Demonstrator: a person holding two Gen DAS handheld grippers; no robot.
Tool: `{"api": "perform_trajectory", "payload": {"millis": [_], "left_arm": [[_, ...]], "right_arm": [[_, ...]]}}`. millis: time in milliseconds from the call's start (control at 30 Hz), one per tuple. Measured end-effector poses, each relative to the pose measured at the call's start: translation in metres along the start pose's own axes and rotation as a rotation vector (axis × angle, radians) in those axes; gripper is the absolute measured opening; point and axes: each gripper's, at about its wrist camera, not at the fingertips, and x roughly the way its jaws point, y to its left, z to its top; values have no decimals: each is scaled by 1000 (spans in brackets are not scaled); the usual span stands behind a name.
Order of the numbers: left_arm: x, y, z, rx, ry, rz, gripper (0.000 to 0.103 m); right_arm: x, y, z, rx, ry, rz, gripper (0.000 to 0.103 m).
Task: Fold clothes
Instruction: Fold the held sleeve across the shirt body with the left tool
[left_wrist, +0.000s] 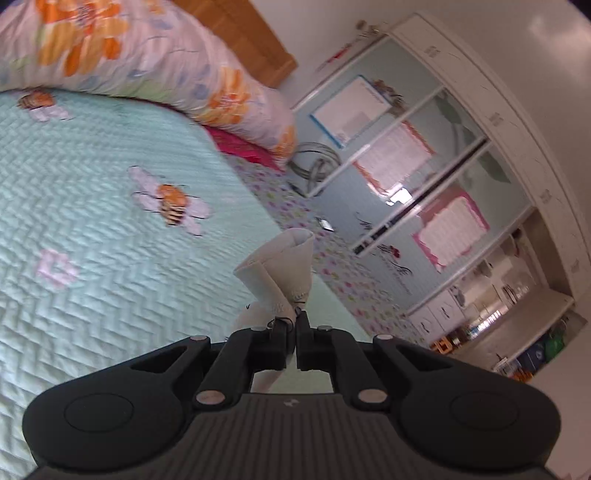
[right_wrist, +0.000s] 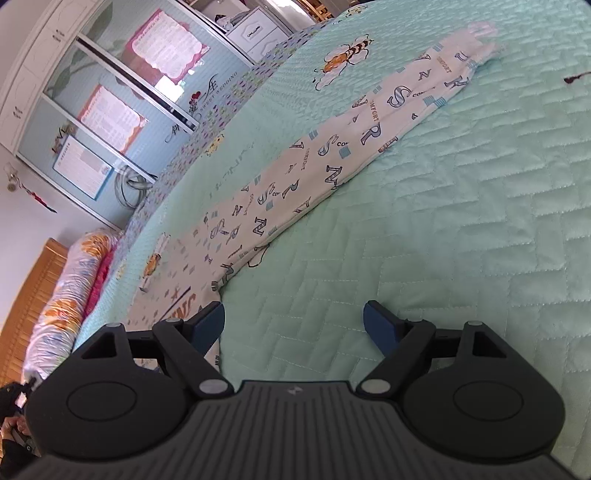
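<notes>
White trousers printed with blue letters (right_wrist: 332, 155) lie stretched out long on the mint quilted bedspread (right_wrist: 443, 221) in the right wrist view. My right gripper (right_wrist: 293, 325) stands open just above the quilt beside their near end, nothing between its blue pads. In the left wrist view my left gripper (left_wrist: 291, 325) is shut on a white cuff of the garment (left_wrist: 280, 269), lifted off the bed and sticking up in a cone past the fingertips. The cloth below the grip is hidden by the gripper body.
A rolled floral duvet (left_wrist: 155, 62) and a pink pillow (left_wrist: 243, 147) lie at the head of the bed by a wooden headboard (left_wrist: 251, 33). A wardrobe with glass doors and posters (left_wrist: 424, 177) stands beside the bed. A person's hand with a device (right_wrist: 14, 424) shows bottom left.
</notes>
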Motion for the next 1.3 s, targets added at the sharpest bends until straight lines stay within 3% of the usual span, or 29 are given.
{"api": "perform_trajectory", "payload": {"millis": [167, 333, 467, 667, 800, 1100, 1200, 1300], "left_arm": [[12, -105, -63, 150, 92, -137, 3], [42, -168, -149, 260, 229, -196, 3], [65, -196, -218, 338, 333, -197, 3], [96, -195, -300, 453, 489, -134, 3], [103, -188, -321, 491, 526, -98, 3], [108, -213, -331, 563, 522, -98, 3], [116, -224, -345, 624, 570, -67, 15], [119, -222, -363, 700, 590, -25, 18]], "right_arm": [[-3, -9, 2, 41, 0, 49, 82], [-5, -19, 4, 80, 6, 102, 82], [-7, -25, 5, 99, 10, 137, 82], [-8, -31, 6, 118, 13, 172, 82], [-8, -32, 6, 123, 15, 185, 82], [-8, -33, 6, 122, 10, 190, 82], [-8, -36, 6, 133, 12, 200, 82], [-8, -37, 7, 141, 15, 210, 82]]}}
